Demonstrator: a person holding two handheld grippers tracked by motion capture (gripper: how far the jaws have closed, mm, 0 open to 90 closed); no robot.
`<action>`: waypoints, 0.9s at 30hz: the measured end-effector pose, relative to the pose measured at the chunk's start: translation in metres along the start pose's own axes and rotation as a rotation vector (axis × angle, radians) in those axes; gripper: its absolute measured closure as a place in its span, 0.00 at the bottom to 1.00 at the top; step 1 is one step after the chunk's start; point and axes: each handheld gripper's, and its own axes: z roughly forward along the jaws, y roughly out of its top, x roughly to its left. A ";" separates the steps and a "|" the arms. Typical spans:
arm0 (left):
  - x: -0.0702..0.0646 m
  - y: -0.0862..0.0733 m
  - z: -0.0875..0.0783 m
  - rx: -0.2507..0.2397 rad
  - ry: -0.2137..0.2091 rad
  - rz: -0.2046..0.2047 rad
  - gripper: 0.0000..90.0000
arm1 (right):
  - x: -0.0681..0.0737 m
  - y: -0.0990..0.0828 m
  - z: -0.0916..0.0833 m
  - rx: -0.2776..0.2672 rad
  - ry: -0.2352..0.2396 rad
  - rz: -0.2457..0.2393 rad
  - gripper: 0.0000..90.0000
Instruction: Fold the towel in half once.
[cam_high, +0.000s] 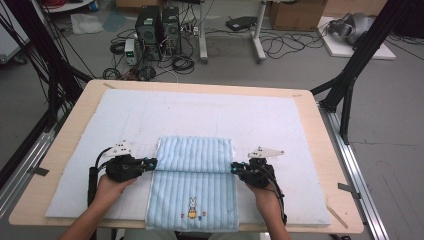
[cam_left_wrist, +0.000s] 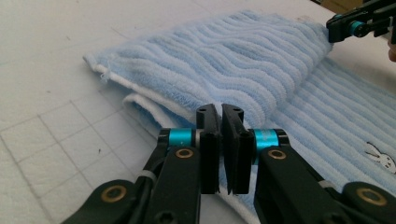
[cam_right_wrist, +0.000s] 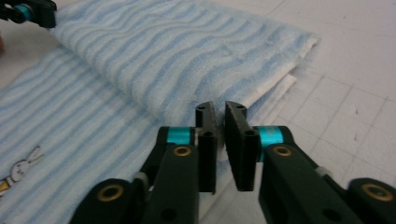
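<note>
A light blue striped towel (cam_high: 195, 170) lies on the white mat (cam_high: 200, 110), its far part folded back over the near part. A small rabbit picture (cam_high: 192, 204) shows near its front edge. My left gripper (cam_high: 152, 162) sits at the left end of the fold, my right gripper (cam_high: 234, 167) at the right end. In the left gripper view the jaws (cam_left_wrist: 220, 114) stand a narrow slit apart with nothing between them, just short of the towel (cam_left_wrist: 224, 65). The right gripper's jaws (cam_right_wrist: 219, 112) also stand slightly apart and empty, close to the fold's edge (cam_right_wrist: 275, 79).
The mat covers most of a wooden table (cam_high: 330, 165). Black frame legs (cam_high: 350, 75) stand beside the table at the right and left. On the floor beyond lie computer boxes (cam_high: 157, 30), cables and cardboard boxes.
</note>
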 end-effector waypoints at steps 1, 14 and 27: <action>0.001 0.000 0.000 -0.005 0.018 -0.011 0.70 | -0.001 0.000 0.000 -0.008 -0.005 0.004 0.81; 0.042 0.034 0.008 -0.092 0.118 -0.125 0.47 | -0.011 0.006 -0.012 -0.107 -0.090 0.054 0.49; 0.058 0.052 0.061 0.074 0.185 -0.131 0.48 | -0.016 0.003 -0.014 -0.109 -0.109 0.077 0.40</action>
